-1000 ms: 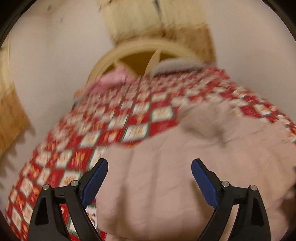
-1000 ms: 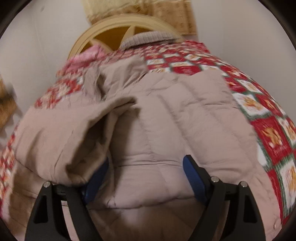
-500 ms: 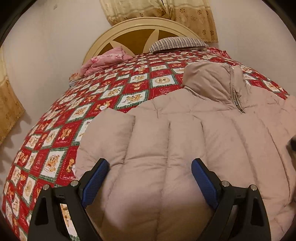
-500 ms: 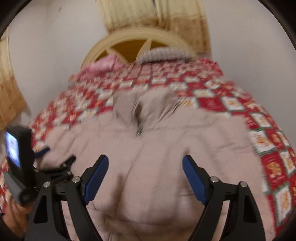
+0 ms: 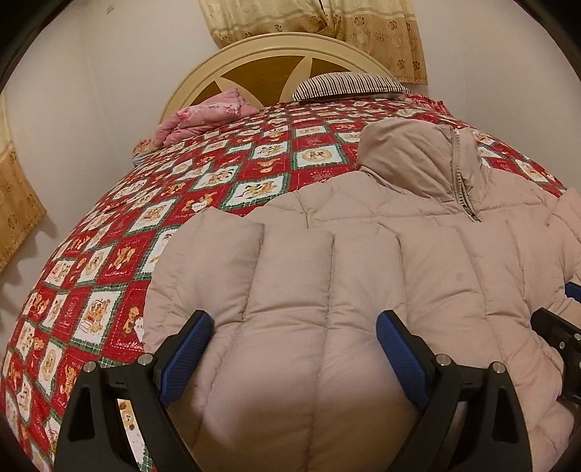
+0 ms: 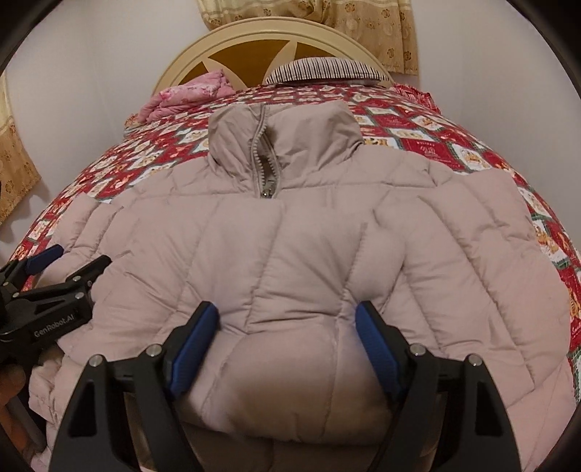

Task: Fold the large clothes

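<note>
A beige quilted down jacket (image 6: pixel 308 232) lies flat on the bed, front up, zip (image 6: pixel 262 159) closed and collar towards the headboard. My right gripper (image 6: pixel 287 312) stands open over the middle of the near hem, and a puffy bulge of the jacket swells between its blue pads (image 6: pixel 196 337). My left gripper (image 5: pixel 294 326) is open over the jacket's (image 5: pixel 363 272) left part near the hem, fabric between its fingers too. The left gripper (image 6: pixel 78 256) also shows at the left edge of the right wrist view. The right gripper's fingers (image 5: pixel 555 326) peek in at the right edge of the left wrist view.
The bed wears a red patchwork quilt (image 5: pixel 152 232) with bear squares. A folded pink blanket (image 5: pixel 207 116) and a striped pillow (image 5: pixel 345 85) lie by the round cream headboard (image 5: pixel 276 51). White walls and yellow curtains (image 5: pixel 312 18) stand behind; the bed's left edge drops off.
A second ago a part of the jacket lay folded over and rumpled; now it is spread flat. The left gripper has sunk closer to it, and the right gripper has shifted sideways to the middle.
</note>
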Available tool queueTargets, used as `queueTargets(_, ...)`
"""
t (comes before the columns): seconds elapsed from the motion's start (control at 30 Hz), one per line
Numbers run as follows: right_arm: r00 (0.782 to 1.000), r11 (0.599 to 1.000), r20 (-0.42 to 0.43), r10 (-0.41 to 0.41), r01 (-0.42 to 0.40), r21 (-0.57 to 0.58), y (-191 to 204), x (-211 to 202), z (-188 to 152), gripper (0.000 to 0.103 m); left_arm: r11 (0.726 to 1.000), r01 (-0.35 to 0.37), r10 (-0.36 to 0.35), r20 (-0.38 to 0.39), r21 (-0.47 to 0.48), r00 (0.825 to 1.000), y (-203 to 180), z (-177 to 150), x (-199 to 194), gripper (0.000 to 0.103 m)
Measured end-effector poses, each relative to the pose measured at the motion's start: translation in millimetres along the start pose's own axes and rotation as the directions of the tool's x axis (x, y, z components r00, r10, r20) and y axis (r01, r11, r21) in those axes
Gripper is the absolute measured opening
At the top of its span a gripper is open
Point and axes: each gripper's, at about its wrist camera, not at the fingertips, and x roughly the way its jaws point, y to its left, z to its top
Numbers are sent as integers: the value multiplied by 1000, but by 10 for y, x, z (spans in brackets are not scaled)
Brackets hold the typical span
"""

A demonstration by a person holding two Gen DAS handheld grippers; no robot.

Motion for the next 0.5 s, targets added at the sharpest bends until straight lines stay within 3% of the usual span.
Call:
queueTargets(0.13,1000,1000,-4,-11,11,-8,15,24,-1,82,1000,-12,12,14,-5,1000,13,4,-45,93)
queueTargets(0.23,1000,1000,-7,-13,13,-8,16,40,-6,83,999,-28,30,66,-23,997,50,61,-226,93)
queueTargets(0.4,1000,1000,-7,-25,25,-18,35,41,-10,83,996,70,-59,167,-61,984,129,299,-504,93)
queueTargets(0.5,1000,1000,-7,-26,25,-18,36,40,-12,83,995,56,-49,89,-79,995,169,465,-284,93)
